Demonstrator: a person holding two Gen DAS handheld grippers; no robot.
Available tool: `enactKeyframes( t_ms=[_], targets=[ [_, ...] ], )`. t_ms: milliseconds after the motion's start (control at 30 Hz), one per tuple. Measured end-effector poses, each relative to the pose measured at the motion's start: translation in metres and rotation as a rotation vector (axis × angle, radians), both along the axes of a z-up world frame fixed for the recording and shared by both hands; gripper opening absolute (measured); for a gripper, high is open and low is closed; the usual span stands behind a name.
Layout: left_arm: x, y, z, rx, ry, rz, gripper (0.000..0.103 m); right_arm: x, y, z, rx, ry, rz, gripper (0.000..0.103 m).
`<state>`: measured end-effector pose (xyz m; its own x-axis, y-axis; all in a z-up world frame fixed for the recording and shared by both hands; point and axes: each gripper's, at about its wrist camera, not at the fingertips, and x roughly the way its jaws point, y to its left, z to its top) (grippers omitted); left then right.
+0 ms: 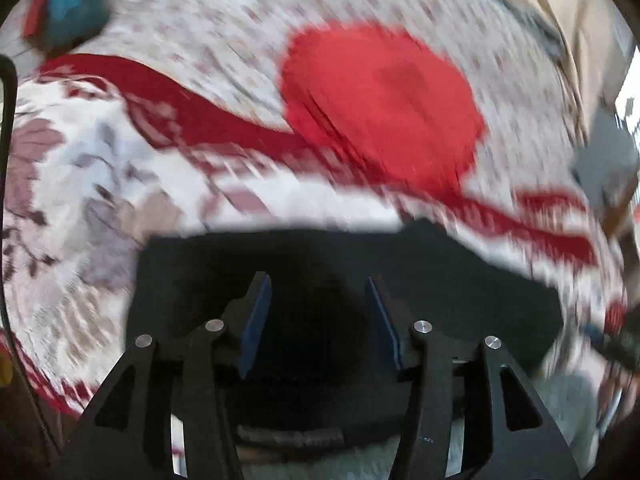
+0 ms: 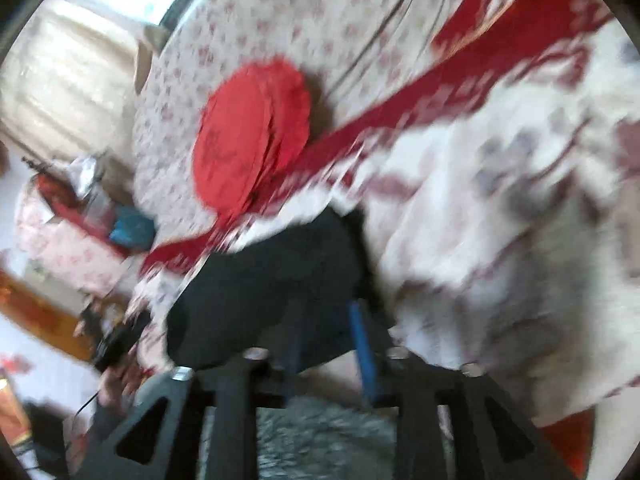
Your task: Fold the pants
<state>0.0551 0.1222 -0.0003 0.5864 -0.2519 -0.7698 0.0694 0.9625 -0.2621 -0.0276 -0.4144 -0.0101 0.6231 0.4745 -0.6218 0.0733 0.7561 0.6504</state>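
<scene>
On the near edge of the floral white-and-red bedspread [image 1: 120, 184] lie the black fabric pants [image 1: 460, 272], already compact. Left gripper [image 1: 318, 288] fingers are spread over them; the right gripper [image 2: 324, 336] is too blurred to judge.

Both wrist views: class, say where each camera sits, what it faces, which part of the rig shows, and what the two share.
Left wrist: sits behind the left gripper, facing down at the black pants on the patterned bedspread; both blue-padded fingers show, apart.
Right wrist: sits behind the right gripper, tilted, facing the pants; its fingers show, blurred.
Shared: pants, bedspread, red folded cloth.
</scene>
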Motion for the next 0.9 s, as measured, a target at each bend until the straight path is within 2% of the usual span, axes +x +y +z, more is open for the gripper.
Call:
enactKeyframes(
  t_ms=[67, 133, 200, 267, 333, 433, 500, 533, 633, 800, 867, 900],
  targets=[
    [0.002, -0.013, -0.004, -0.02, 0.059, -0.033, 0.048, -0.005, -0.006, 0.001, 0.022, -0.009, -0.08, 0.042],
    [0.007, -0.027, 0.0, -0.019, 0.099, -0.022, 0.049, -0.008, -0.016, -0.012, 0.092, 0.035, -0.132, 0.042],
    [0.01, -0.036, 0.011, -0.033, 0.105, -0.012, 0.048, -0.01, -0.019, -0.03, 0.168, 0.087, -0.152, 0.042],
    [0.011, -0.047, 0.025, -0.107, 0.082, 0.007, 0.048, -0.014, -0.023, -0.05, 0.278, 0.129, -0.148, 0.042],
    [0.009, -0.056, 0.03, -0.141, 0.055, 0.013, 0.049, -0.014, -0.022, -0.066, 0.372, 0.149, -0.162, 0.042],
    [0.003, -0.075, 0.027, -0.144, -0.034, 0.014, 0.049, -0.014, -0.021, -0.077, 0.447, 0.136, -0.183, 0.043],
    [0.002, -0.08, 0.01, -0.134, -0.039, 0.036, 0.049, -0.015, -0.021, -0.083, 0.493, 0.121, -0.203, 0.045],
    [0.004, -0.08, 0.003, -0.126, 0.002, 0.063, 0.048, -0.014, -0.022, -0.084, 0.507, 0.118, -0.207, 0.045],
    [0.005, -0.072, 0.006, -0.181, -0.037, 0.081, 0.049, -0.011, -0.024, -0.083, 0.51, 0.092, -0.18, 0.048],
    [0.009, -0.063, -0.004, -0.248, 0.015, 0.118, 0.049, 0.003, -0.017, -0.075, 0.501, 0.062, -0.104, 0.047],
    [0.008, -0.061, -0.004, -0.26, 0.012, 0.123, 0.048, 0.005, -0.013, -0.073, 0.48, 0.06, -0.088, 0.044],
    [0.008, -0.061, -0.004, -0.265, 0.015, 0.123, 0.049, 0.005, -0.011, -0.074, 0.442, 0.069, -0.091, 0.04]
  ],
)
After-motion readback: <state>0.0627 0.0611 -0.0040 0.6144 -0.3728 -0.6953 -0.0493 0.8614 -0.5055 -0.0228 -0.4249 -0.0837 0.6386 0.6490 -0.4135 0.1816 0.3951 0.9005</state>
